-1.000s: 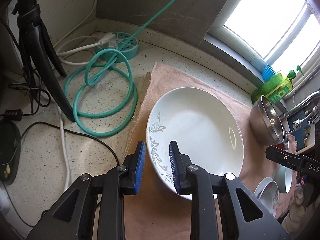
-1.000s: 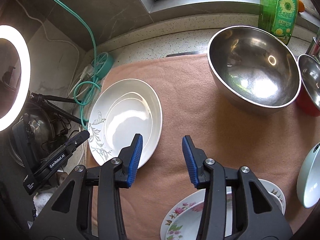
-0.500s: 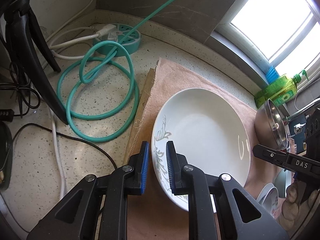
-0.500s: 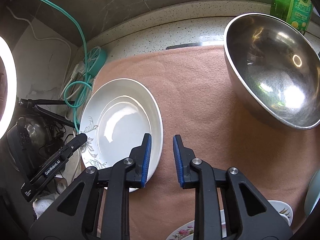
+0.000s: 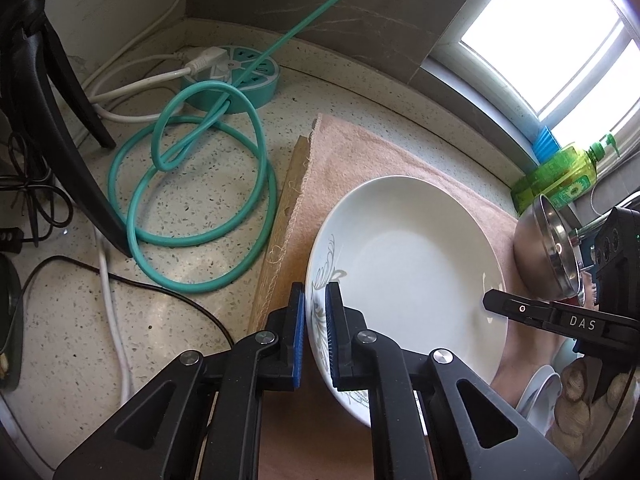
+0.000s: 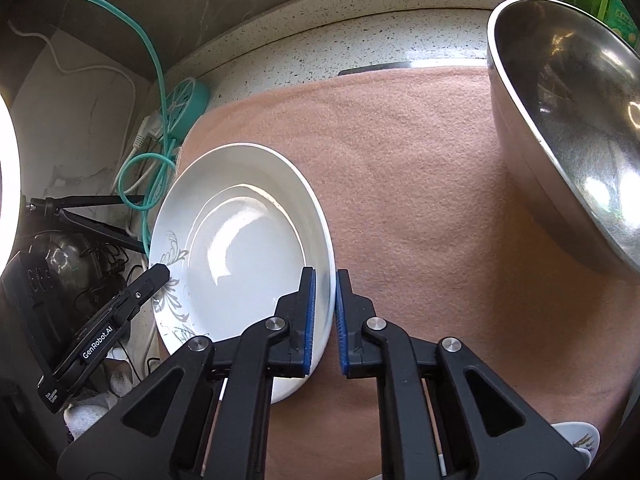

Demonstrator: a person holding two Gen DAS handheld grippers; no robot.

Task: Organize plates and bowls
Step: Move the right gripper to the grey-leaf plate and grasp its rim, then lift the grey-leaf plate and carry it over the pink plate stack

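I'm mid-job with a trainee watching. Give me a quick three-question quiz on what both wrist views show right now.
1. True or false: the left claw and the right claw are closed on opposite edges of the same white plate.
2. Multiple choice: what lies directly under the plate? A) bare speckled counter B) pink cloth C) a wooden tray
3. Fill in: the large steel bowl sits on the cloth, toward the plate's ____ in the right wrist view.

Key:
1. True. Each claw's blue pads straddle the plate's rim, one on the leaf-patterned side, one on the plain side.
2. B
3. right
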